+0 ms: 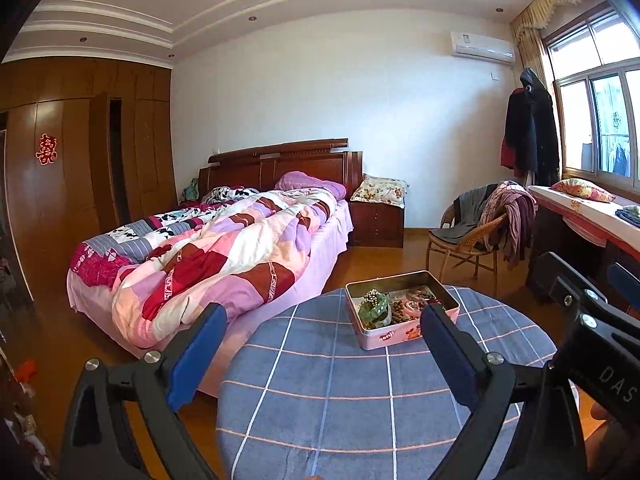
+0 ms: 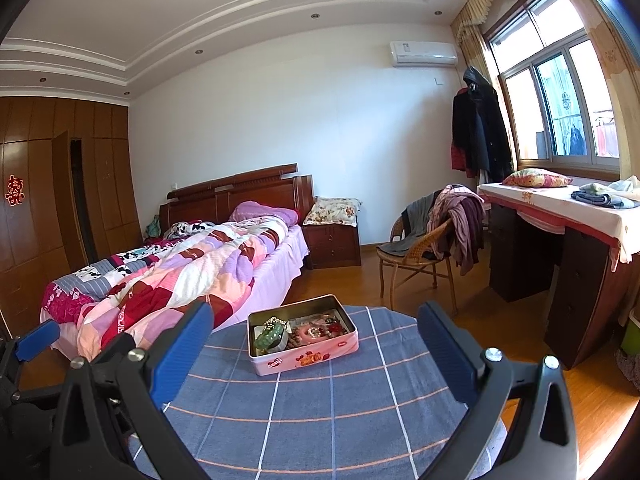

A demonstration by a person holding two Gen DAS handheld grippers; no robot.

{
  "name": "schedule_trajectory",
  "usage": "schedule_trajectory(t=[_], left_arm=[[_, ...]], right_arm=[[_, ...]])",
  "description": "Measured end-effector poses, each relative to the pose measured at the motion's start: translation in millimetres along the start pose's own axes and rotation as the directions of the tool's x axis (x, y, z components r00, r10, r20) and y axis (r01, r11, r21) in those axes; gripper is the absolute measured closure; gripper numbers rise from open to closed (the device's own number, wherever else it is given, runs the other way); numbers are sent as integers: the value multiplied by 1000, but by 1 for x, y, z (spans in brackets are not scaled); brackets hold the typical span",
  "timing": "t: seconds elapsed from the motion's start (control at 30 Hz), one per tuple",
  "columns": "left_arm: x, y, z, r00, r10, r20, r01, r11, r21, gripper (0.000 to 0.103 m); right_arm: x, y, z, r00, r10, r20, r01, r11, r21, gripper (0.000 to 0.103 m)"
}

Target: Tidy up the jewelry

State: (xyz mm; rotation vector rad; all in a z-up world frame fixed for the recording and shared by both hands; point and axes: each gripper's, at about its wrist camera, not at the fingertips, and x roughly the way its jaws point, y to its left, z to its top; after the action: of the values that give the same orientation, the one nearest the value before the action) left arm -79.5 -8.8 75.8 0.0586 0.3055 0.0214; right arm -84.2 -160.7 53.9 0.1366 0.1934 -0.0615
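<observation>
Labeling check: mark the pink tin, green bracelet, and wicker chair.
pink tin [image 2: 310, 358]: right wrist view, front wall.
green bracelet [image 2: 272, 338]: right wrist view, top of band.
wicker chair [image 2: 434, 236]: right wrist view, armrest.

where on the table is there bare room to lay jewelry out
The checked tablecloth is bare between the pink tin and the near edge, and on both sides of the tin. Both the left gripper and right gripper hang open over that near stretch. The tin itself is crowded with beads.
</observation>
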Motion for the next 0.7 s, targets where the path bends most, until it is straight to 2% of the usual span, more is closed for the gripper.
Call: schedule_trajectory(t=[0.3, 0.7], left_arm=[[-1, -6, -3, 1000, 16, 18, -17, 1000, 21, 5], [11, -1, -5, 998, -2, -56, 1, 1000, -16, 5]], right_arm=[[4, -4, -7, 1000, 0, -31, 0, 1000, 11, 0], [7, -5, -8, 999, -11, -52, 12, 1000, 14, 0]])
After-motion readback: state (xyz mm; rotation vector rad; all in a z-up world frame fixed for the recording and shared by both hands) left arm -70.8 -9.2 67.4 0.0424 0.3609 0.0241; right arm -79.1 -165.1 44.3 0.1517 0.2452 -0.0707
